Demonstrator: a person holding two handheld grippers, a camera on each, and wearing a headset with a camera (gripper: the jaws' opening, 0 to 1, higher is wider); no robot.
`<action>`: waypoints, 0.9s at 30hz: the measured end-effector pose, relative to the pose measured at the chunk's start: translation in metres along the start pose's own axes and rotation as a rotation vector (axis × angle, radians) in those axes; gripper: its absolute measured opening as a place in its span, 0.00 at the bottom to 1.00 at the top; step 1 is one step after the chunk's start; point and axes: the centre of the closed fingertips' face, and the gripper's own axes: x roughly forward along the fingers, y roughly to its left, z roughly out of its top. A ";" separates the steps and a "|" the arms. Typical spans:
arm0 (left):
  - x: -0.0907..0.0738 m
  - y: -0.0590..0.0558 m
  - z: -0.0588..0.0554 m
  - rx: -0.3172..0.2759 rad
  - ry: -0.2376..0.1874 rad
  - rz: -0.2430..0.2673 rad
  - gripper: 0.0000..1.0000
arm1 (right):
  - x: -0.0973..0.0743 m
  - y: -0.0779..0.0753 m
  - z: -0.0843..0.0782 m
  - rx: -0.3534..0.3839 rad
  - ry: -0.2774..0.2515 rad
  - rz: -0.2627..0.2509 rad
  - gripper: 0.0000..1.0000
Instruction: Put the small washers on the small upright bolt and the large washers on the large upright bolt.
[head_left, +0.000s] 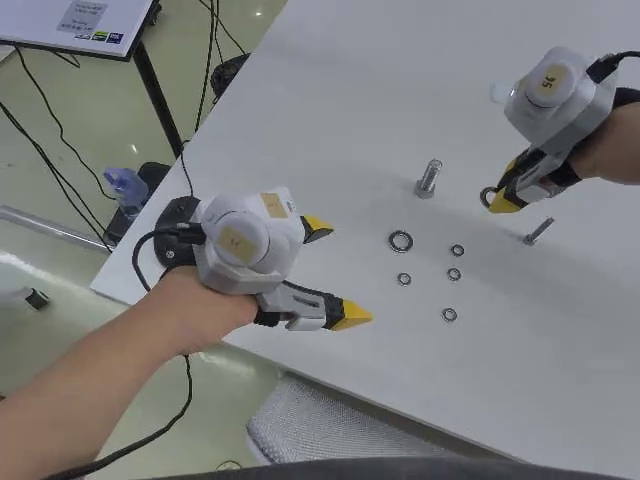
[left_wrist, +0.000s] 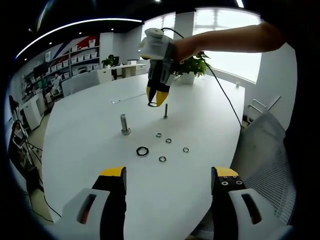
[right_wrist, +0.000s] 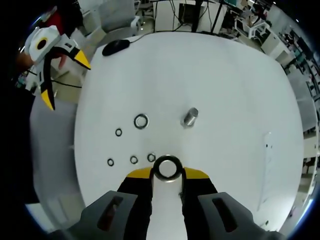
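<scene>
The large upright bolt (head_left: 428, 178) stands mid-table, and the small bolt (head_left: 537, 231) is to its right. My right gripper (head_left: 497, 200) hovers between them, shut on a large washer (head_left: 487, 197); in the right gripper view that washer (right_wrist: 167, 168) sits between the yellow tips of the right gripper (right_wrist: 167, 174). Another large washer (head_left: 401, 240) lies on the table, with several small washers (head_left: 454, 273) beside it. My left gripper (head_left: 335, 272) is open and holds nothing, near the table's front edge. Its own view shows the left gripper (left_wrist: 169, 172) with both bolts (left_wrist: 124, 125) ahead.
A black mouse (right_wrist: 115, 47) with its cable lies on the white table (head_left: 330, 90) behind the left gripper. A mesh chair (head_left: 310, 430) stands below the table's front edge. A spray bottle (head_left: 125, 190) stands on the floor at the left.
</scene>
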 end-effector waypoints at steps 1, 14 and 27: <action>0.001 0.000 0.000 -0.001 -0.001 -0.001 0.68 | 0.000 -0.002 0.002 -0.001 0.000 -0.002 0.22; 0.001 0.004 -0.002 0.000 0.008 -0.001 0.69 | 0.011 -0.026 0.019 -0.011 0.006 -0.019 0.22; 0.003 0.005 -0.004 -0.001 0.013 -0.006 0.69 | 0.022 -0.040 0.039 -0.005 -0.015 -0.029 0.22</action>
